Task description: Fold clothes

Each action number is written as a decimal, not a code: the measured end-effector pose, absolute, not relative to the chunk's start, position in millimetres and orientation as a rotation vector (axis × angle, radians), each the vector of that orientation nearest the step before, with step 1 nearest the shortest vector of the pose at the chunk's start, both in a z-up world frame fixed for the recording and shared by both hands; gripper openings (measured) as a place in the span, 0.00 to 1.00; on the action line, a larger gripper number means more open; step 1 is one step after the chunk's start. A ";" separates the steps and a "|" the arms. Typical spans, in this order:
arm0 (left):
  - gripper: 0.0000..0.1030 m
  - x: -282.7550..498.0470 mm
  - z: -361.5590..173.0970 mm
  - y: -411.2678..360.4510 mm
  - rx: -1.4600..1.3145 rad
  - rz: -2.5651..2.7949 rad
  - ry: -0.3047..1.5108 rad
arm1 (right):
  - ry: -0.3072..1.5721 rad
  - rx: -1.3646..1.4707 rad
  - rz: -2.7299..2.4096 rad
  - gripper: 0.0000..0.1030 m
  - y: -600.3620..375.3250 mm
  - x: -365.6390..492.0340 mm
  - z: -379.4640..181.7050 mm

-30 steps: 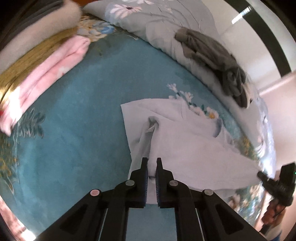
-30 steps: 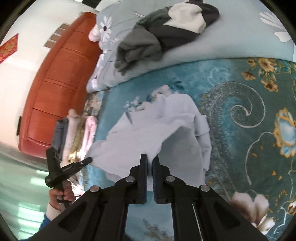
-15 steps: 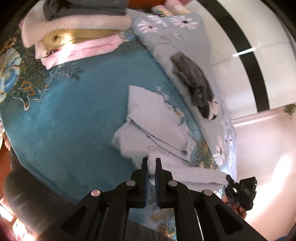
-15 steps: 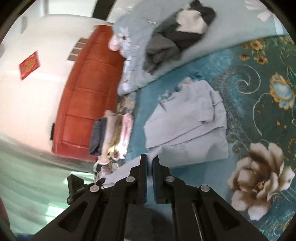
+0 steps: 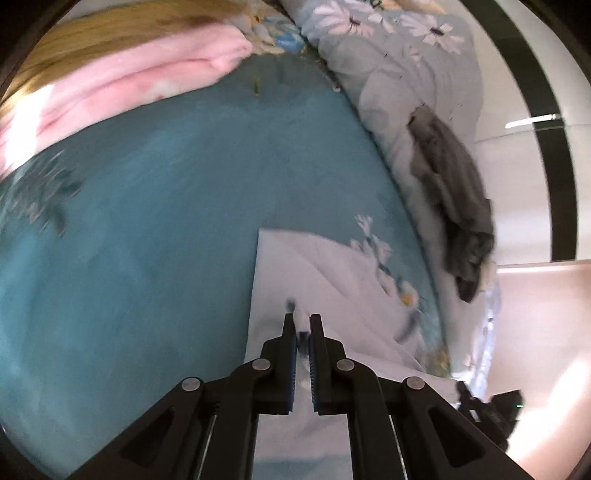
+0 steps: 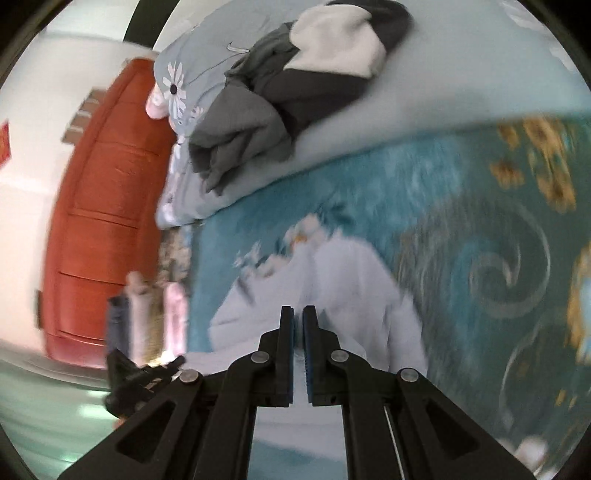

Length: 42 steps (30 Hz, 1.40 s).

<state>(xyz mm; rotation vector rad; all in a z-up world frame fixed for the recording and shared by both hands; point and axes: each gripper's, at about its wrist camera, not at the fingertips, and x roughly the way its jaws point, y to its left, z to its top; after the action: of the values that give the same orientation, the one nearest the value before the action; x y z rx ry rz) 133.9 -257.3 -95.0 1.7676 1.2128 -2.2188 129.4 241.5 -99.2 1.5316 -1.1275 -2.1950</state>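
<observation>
On the teal floral bedspread (image 5: 147, 229), left wrist view: left gripper (image 5: 303, 326) has its black fingers nearly together, pinching a fold of the pale lavender garment (image 5: 325, 280), thin smooth woven cloth with a straight left edge and soft creases. No writing legible anywhere. Upper left, a fuzzy pink folded item (image 5: 122, 85) lies under a mustard-yellow one (image 5: 110, 26). Upper right, a grey-blue duvet (image 5: 399, 70) printed with white daisies carries a crumpled dark grey garment (image 5: 454, 192). Right gripper (image 5: 491, 410) shows at the lower right edge, blurred.

Right wrist view: right gripper (image 6: 298, 325), fingers pressed close with garment cloth between them (image 6: 332, 291); the garment lies on the bedspread (image 6: 461, 206), which has gold flowers and pale swirls, plush-looking, motion-blurred. A dark grey and cream heap (image 6: 295, 85) rests on the duvet (image 6: 443, 92). Reddish-brown panelled wooden headboard (image 6: 107, 206) at left; a stack of folded clothes (image 6: 147, 317) beside it. Left gripper (image 6: 140, 376) at lower left. A red wall hanging (image 6: 4, 142) is cut off, unreadable.
</observation>
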 end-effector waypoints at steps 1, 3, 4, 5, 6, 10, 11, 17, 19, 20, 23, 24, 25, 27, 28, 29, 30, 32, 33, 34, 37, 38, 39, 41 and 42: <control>0.06 124.4 -101.2 -256.1 1.776 -2.217 1.191 | -1.113 1.542 -2.207 0.04 241.2 124.9 -102.0; 0.06 109.6 -111.6 -255.5 1.792 -2.204 1.183 | -1.085 1.564 -2.229 0.04 240.6 115.9 -107.5; 0.06 103.2 -117.2 -255.1 1.809 -2.183 1.172 | -1.070 1.575 -2.241 0.04 240.4 111.5 -110.3; 0.06 98.3 -120.4 -254.4 1.822 -2.184 1.164 | -1.055 1.586 -2.252 0.04 240.1 107.0 -113.0; 0.06 93.5 -123.1 -253.7 1.834 -2.191 1.157 | -1.040 1.596 -2.263 0.04 239.8 102.5 -115.8; 0.07 88.9 -125.9 -258.2 1.834 -2.198 1.220 | -0.983 1.643 -2.293 0.05 236.9 90.4 -125.7; 0.07 88.8 -127.0 -258.8 1.839 -2.195 1.240 | -0.971 1.658 -2.287 0.05 234.7 92.3 -127.2; 0.21 94.2 -128.6 -264.3 1.860 -2.156 1.399 | -0.971 1.735 -2.254 0.31 227.9 101.1 -138.7; 0.22 92.5 -131.3 -262.8 1.903 -2.136 1.385 | -1.023 1.719 -2.234 0.31 229.4 98.6 -142.2; 0.22 91.0 -133.6 -262.1 1.920 -2.121 1.356 | -1.035 1.710 -2.227 0.31 228.1 96.3 -141.8; 0.22 90.4 -140.2 -261.2 1.953 -2.072 1.336 | -1.068 1.685 -2.205 0.31 223.9 89.5 -140.4; 0.22 91.0 -142.2 -261.2 1.960 -2.057 1.346 | -1.065 1.707 -2.194 0.31 221.1 87.5 -141.1; 0.20 91.6 -144.2 -261.2 1.966 -2.041 1.355 | -1.062 1.731 -2.181 0.31 218.2 85.7 -141.9; 0.20 92.7 -145.2 -261.6 1.968 -2.032 1.366 | -1.056 1.740 -2.184 0.22 216.9 85.9 -142.2; 0.19 93.4 -141.9 -262.8 1.948 -2.054 1.362 | -1.057 1.730 -2.187 0.11 216.5 86.7 -141.5; 0.11 94.2 -137.5 -264.7 1.917 -2.082 1.358 | -1.077 1.713 -2.174 0.09 216.1 87.4 -140.9; 0.07 94.5 -132.3 -267.0 1.880 -2.111 1.370 | -1.099 1.696 -2.159 0.05 215.6 88.1 -140.2; 0.05 91.6 -125.4 -269.1 1.840 -2.138 1.421 | -1.168 1.635 -2.138 0.04 218.4 84.5 -135.5; 0.05 90.0 -122.2 -270.0 1.821 -2.150 1.448 | -1.203 1.603 -2.127 0.04 219.9 82.5 -133.0; 0.05 84.6 -117.7 -269.6 1.810 -2.170 1.459 | -1.237 1.571 -2.115 0.04 221.3 80.6 -130.6; 0.05 65.3 -108.7 -267.2 1.803 -2.208 1.394 | -1.314 1.511 -2.115 0.04 227.5 70.2 -125.7; 0.06 59.5 -109.2 -266.3 1.796 -2.217 1.363 | -1.330 1.505 -2.128 0.04 229.6 66.1 -125.4; 0.07 57.5 -113.1 -265.5 1.805 -2.208 1.321 | -1.339 1.513 -2.145 0.04 231.1 63.5 -127.8; 0.20 57.8 -123.7 -266.7 1.845 -2.156 1.261 | -1.378 1.533 -2.161 0.04 234.9 61.6 -136.4; 0.26 59.8 -130.4 -269.4 1.877 -2.112 1.251 | -1.411 1.544 -2.157 0.04 237.2 62.4 -142.5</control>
<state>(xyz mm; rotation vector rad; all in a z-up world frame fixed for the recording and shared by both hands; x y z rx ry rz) 59.8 -269.4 -130.4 1.8772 1.2514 -2.1119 62.4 237.2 -142.5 1.5443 -1.4110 -2.1568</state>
